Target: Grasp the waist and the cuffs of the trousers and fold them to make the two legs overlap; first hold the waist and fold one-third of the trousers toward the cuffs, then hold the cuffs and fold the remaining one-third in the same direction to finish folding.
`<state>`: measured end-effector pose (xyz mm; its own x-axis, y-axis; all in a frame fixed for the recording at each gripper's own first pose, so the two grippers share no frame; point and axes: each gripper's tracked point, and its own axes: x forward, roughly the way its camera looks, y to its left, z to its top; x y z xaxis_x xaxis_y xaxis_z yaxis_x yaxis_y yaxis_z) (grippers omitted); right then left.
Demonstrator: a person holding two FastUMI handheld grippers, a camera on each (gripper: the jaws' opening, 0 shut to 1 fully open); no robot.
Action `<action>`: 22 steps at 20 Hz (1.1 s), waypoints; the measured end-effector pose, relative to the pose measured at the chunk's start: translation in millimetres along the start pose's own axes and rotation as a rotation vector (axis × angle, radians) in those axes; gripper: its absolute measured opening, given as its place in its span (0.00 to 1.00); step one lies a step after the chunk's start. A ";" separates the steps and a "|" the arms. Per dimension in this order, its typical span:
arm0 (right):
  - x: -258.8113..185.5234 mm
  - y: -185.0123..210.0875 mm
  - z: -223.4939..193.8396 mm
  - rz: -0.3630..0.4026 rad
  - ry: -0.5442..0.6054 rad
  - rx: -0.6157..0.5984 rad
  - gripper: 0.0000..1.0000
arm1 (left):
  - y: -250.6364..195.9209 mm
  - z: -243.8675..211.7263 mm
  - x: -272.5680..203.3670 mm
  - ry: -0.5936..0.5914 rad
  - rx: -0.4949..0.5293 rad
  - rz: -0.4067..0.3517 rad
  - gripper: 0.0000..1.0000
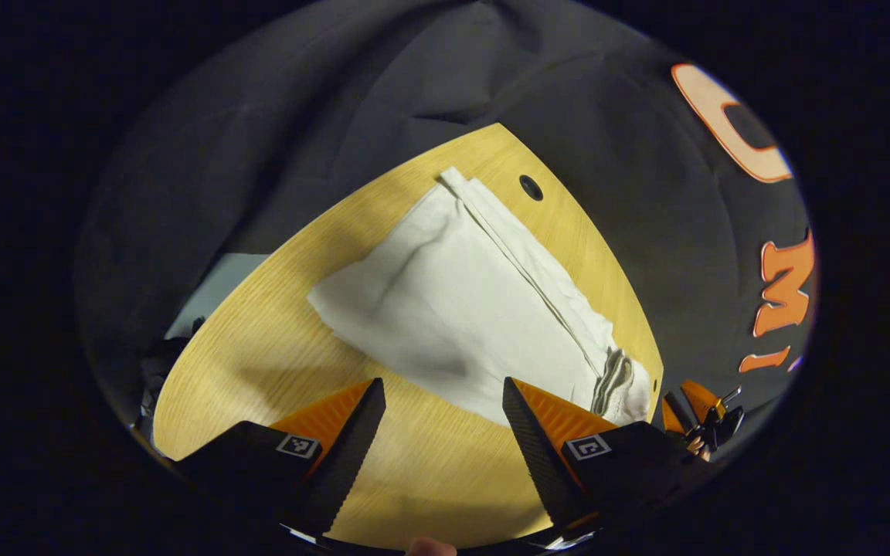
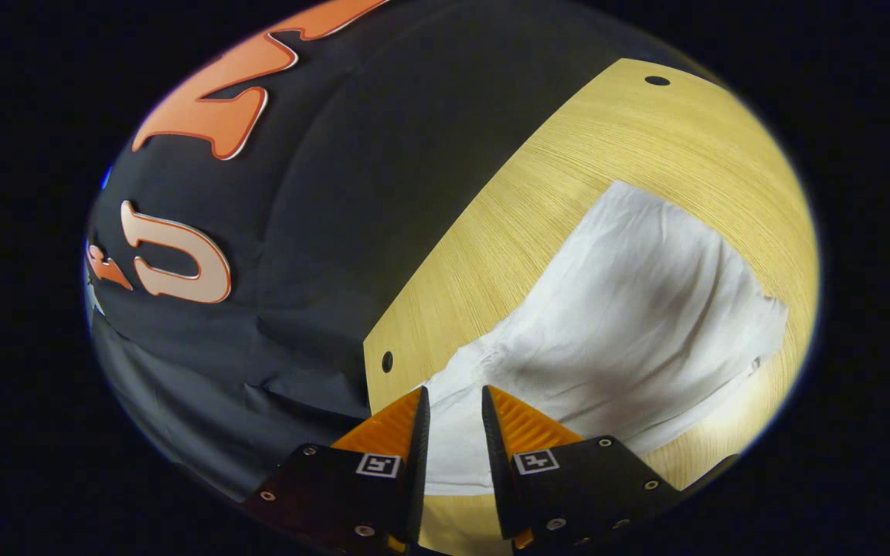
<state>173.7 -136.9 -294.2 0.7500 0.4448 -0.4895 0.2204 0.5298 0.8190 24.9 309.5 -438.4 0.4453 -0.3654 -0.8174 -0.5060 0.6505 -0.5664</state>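
The white trousers (image 1: 460, 309) lie folded in a compact stack along the far edge of the wooden table (image 1: 259, 363), so the folding looks all but finished. The left gripper (image 1: 442, 401) hovers wide open above the near edge; the right gripper (image 2: 454, 413), jaws narrowly parted, straddles the cloth's edge without clearly pinching. Next, probably release and withdraw.

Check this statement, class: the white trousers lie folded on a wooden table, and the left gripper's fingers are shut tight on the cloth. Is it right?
Not quite. The left gripper view shows the left gripper open above bare table, short of the white trousers, which do lie folded.
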 end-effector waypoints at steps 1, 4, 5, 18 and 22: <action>-0.1 -0.7 1.1 -0.004 -0.007 -0.009 0.41 | 4.1 2.4 -0.4 -0.006 -0.025 0.002 1.00; -11.6 -2.1 9.2 -0.015 -0.031 -0.027 0.46 | 19.5 5.5 0.5 -0.018 -0.095 0.008 1.00; -15.6 -3.7 13.1 -0.019 -0.041 -0.031 0.49 | 29.0 9.2 -0.9 -0.029 -0.114 0.010 1.00; -64.0 -33.1 32.3 -0.087 -0.149 0.007 0.51 | 32.5 54.8 16.9 -0.074 -0.158 -0.127 0.97; -75.8 -42.7 28.4 -0.097 -0.157 0.039 0.51 | 20.1 49.8 27.5 -0.050 -0.138 -0.161 0.93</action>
<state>125.1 -213.8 -283.5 0.8114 0.2730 -0.5169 0.3186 0.5348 0.7826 63.7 345.7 -467.0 0.5632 -0.4213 -0.7109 -0.5201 0.4878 -0.7011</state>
